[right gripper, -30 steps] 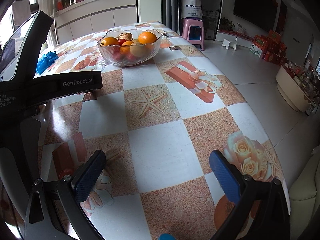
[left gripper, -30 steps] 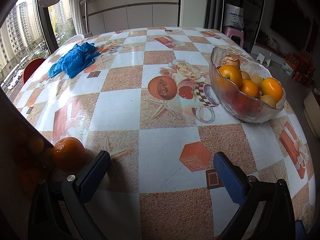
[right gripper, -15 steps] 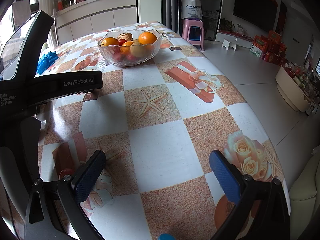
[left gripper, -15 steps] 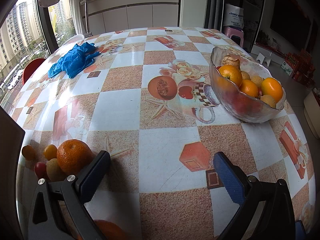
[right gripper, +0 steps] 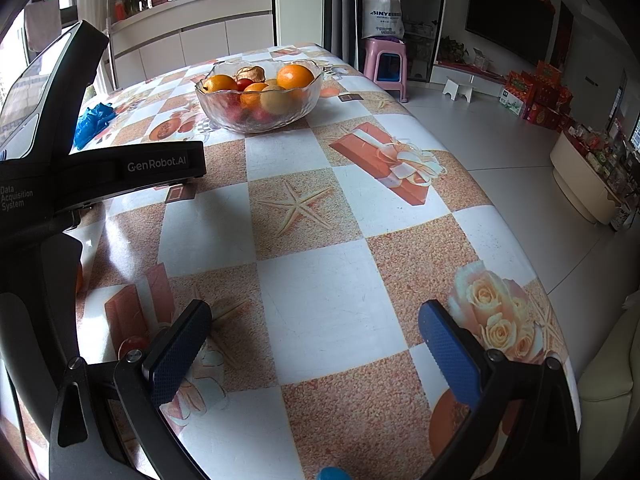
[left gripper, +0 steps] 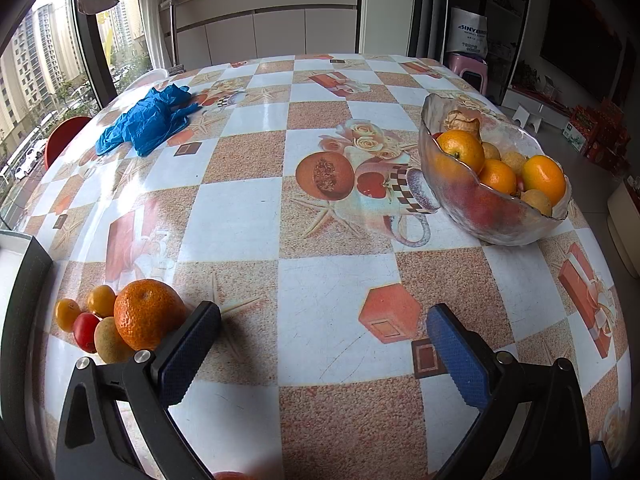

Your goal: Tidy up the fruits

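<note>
The left gripper [left gripper: 322,344] hangs just above the table with the glossy checkered fruit-and-gift print cloth [left gripper: 332,296], its two blue-padded fingers [left gripper: 188,352] spread wide with nothing between them; a cluster of loose fruit lies just outside its left finger, near the table's near-left edge; the large dimpled orange [left gripper: 148,314] sits closest, almost against that finger's pad, with a tan-green round fruit [left gripper: 110,342] in front of it, a small red fruit [left gripper: 85,332] beside that, and two small yellow-orange fruits [left gripper: 85,307] behind; a sliver of something orange shows at the bottom edge of the left wrist view, too cut off to name; the clear textured glass bowl [left gripper: 496,220] stands well apart to the front right, piled with oranges [left gripper: 460,150], pale round fruit and a brown knobbly piece on top; a crumpled blue plastic glove [left gripper: 148,120] lies far off toward the window side.

The right gripper [right gripper: 316,344] is likewise spread wide and empty over the cloth near the table's right edge; the bowl is far ahead of it, slightly left of centre; the black body of the left gripper fills the left side of the right wrist view.
</note>
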The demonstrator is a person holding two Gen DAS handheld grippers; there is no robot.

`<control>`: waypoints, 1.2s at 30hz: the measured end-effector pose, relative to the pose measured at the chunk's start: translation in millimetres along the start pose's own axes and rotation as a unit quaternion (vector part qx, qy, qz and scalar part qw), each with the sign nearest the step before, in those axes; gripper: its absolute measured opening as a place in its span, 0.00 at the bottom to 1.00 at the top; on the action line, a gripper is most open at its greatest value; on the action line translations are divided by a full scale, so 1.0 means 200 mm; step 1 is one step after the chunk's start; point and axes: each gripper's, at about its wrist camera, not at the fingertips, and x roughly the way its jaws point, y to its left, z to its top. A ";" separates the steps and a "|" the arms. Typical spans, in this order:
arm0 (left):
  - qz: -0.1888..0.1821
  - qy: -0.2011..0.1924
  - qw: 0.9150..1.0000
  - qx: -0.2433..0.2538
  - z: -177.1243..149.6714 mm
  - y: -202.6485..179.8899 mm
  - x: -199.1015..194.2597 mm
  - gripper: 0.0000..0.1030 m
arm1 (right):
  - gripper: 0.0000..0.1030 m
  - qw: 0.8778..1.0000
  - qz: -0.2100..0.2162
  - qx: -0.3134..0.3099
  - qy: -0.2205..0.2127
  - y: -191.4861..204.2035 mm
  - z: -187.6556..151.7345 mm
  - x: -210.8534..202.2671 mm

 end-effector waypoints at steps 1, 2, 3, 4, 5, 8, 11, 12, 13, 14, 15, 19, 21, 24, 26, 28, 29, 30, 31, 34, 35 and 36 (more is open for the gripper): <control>0.000 0.000 1.000 0.000 0.00 0.00 0.00 1.00 | 1.00 1.000 0.000 0.000 0.000 0.00 0.00 0.00; 0.000 0.000 1.000 0.000 0.00 0.00 0.00 1.00 | 1.00 1.000 -0.001 0.000 0.000 0.00 0.00 0.00; 0.000 0.000 1.000 0.000 0.00 0.00 0.00 1.00 | 1.00 1.000 -0.002 -0.001 -0.001 0.00 0.00 0.00; 0.000 0.000 1.000 0.000 0.00 0.00 0.00 1.00 | 1.00 1.000 -0.002 -0.001 -0.001 0.00 0.00 0.00; 0.000 0.000 1.000 0.000 0.00 0.00 0.00 1.00 | 1.00 1.000 -0.002 -0.001 -0.001 0.00 0.00 0.00; 0.000 0.000 1.000 0.000 0.00 0.00 0.00 1.00 | 1.00 1.000 -0.003 -0.002 -0.002 0.00 0.00 0.00; 0.000 0.000 1.000 0.000 0.00 0.00 0.00 1.00 | 1.00 1.000 -0.004 -0.003 -0.003 0.00 0.00 0.00; 0.000 0.000 1.000 0.000 0.00 0.00 0.00 1.00 | 1.00 1.000 -0.005 -0.003 -0.003 0.00 0.00 0.00; 0.000 0.000 1.000 0.000 0.00 0.00 0.00 1.00 | 1.00 1.000 -0.005 -0.003 -0.003 0.00 0.00 0.00; 0.000 0.000 1.000 0.000 0.00 0.00 0.00 1.00 | 1.00 1.000 -0.005 -0.003 -0.003 0.00 0.00 0.00; 0.000 0.000 1.000 0.000 0.00 0.00 0.00 1.00 | 1.00 1.000 -0.006 -0.004 -0.004 0.00 0.00 0.00; 0.000 0.001 1.000 0.000 0.00 0.00 0.00 1.00 | 1.00 1.000 -0.007 -0.004 -0.005 0.00 0.00 0.00; 0.000 0.001 1.000 0.000 0.00 0.00 0.00 1.00 | 1.00 1.000 -0.007 -0.005 -0.006 0.00 0.00 0.00; 0.000 0.001 1.000 0.000 0.00 0.00 0.00 1.00 | 1.00 1.000 -0.005 -0.004 -0.006 0.00 0.00 0.00; 0.000 0.001 1.000 0.000 0.00 0.00 0.00 1.00 | 1.00 1.000 0.000 -0.002 -0.004 0.01 0.00 0.00; 0.000 0.001 1.000 0.000 0.00 0.00 0.00 1.00 | 1.00 1.000 -0.001 -0.002 -0.004 0.01 0.00 -0.01; 0.000 0.001 1.000 0.000 0.00 0.00 0.00 1.00 | 1.00 1.000 -0.001 -0.001 -0.004 0.01 0.00 0.00; 0.000 0.001 1.000 0.000 0.00 0.00 0.00 1.00 | 1.00 1.000 0.000 -0.001 -0.004 0.01 0.00 0.00; 0.000 0.001 1.000 0.000 0.00 0.00 0.00 1.00 | 1.00 1.000 0.000 -0.001 -0.004 0.01 0.00 -0.01; 0.000 0.001 1.000 0.000 0.00 0.00 0.00 1.00 | 1.00 1.000 0.001 -0.001 -0.004 0.01 0.00 -0.01; 0.000 0.001 1.000 0.000 0.00 0.00 0.00 1.00 | 1.00 1.000 0.001 0.000 -0.004 0.01 0.00 0.00; 0.000 0.001 1.000 0.000 0.00 0.00 0.00 1.00 | 1.00 1.000 0.001 0.000 -0.004 0.01 0.00 0.00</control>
